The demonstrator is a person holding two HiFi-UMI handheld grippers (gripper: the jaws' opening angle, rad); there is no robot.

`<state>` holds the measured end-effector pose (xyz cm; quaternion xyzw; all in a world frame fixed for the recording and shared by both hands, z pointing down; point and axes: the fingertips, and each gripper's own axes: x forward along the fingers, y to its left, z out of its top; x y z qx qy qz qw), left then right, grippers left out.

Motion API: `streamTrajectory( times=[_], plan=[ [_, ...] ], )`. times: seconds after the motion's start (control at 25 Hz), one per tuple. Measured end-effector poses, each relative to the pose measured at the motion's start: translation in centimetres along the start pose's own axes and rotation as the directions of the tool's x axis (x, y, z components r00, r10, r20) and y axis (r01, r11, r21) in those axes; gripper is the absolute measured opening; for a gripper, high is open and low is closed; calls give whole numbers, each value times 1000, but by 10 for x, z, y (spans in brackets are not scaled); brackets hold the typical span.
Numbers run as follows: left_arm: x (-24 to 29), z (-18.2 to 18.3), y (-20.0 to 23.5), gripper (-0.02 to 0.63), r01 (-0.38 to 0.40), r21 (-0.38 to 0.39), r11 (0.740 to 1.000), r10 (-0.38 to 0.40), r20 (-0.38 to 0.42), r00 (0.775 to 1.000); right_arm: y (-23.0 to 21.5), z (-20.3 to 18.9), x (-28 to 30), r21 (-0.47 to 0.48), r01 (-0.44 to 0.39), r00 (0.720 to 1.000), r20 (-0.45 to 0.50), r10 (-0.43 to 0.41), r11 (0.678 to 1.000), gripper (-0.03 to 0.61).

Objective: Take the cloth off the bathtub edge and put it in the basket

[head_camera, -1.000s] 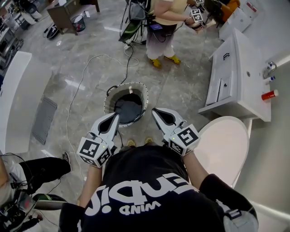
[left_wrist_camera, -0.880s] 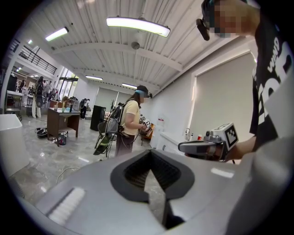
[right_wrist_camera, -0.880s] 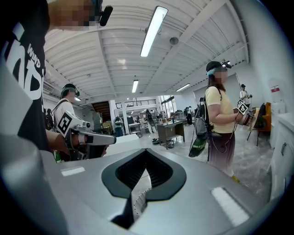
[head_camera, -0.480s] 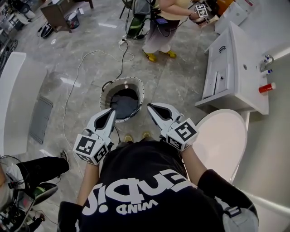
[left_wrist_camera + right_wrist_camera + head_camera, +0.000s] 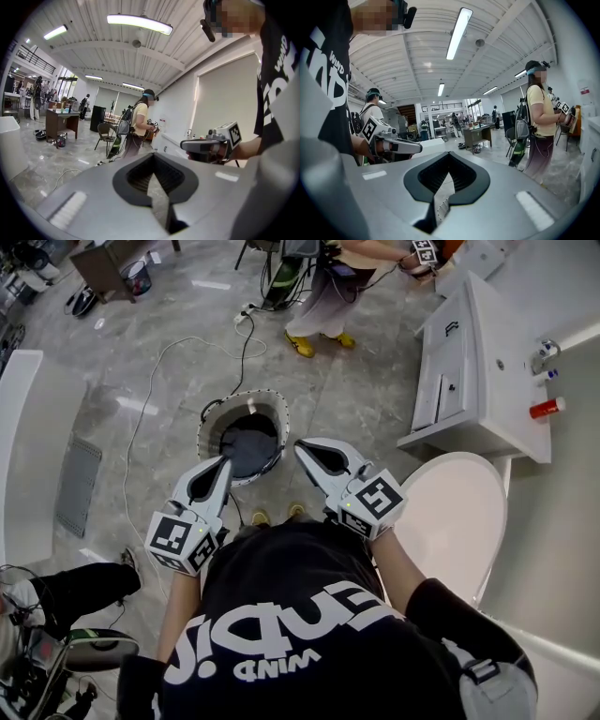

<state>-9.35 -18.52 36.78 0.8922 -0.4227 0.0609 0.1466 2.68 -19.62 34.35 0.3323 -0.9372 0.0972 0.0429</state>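
Grey marbled stone floor (image 5: 375, 418) across the whole head view. Long white bathtub (image 5: 26, 456) along the floor's left edge; no cloth made out on the visible stretch of its rim. White vanity cabinet with sink (image 5: 478, 352) at the floor's far right corner. Glossy white oval toilet lid (image 5: 459, 521) on the near right. Second person (image 5: 323, 296) standing at the far edge, well apart, with own pair of grippers.

Round basket with white scalloped rim (image 5: 246, 396) on the floor about midway across, just ahead of the wearer's feet. Dark grey cloth (image 5: 246, 448) bunched inside at the bottom, below the rim.

Left grey two-jaw gripper (image 5: 228, 462) over the basket's near rim, pointing almost level. Shut tip to tip, nothing held. Right grey two-jaw gripper (image 5: 301, 444) just beside the basket's right rim, likewise closed and empty.

Judged: cloth already delivered, so last step of the task in hand, with only clearing away left. Next move, if any: draw both grippers back and up from the rim without snagging it. Otherwise, check the bathtub edge for anything remaining.
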Motion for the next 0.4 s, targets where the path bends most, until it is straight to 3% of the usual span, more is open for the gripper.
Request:
streamTrajectory(
  times=[0.4],
  plan=[
    [5,-4,-5,-3,-1,10,1000,1,-19,1000,-5,-2,-4,-12,-16,1000,-11,16,1000,9]
  ],
)
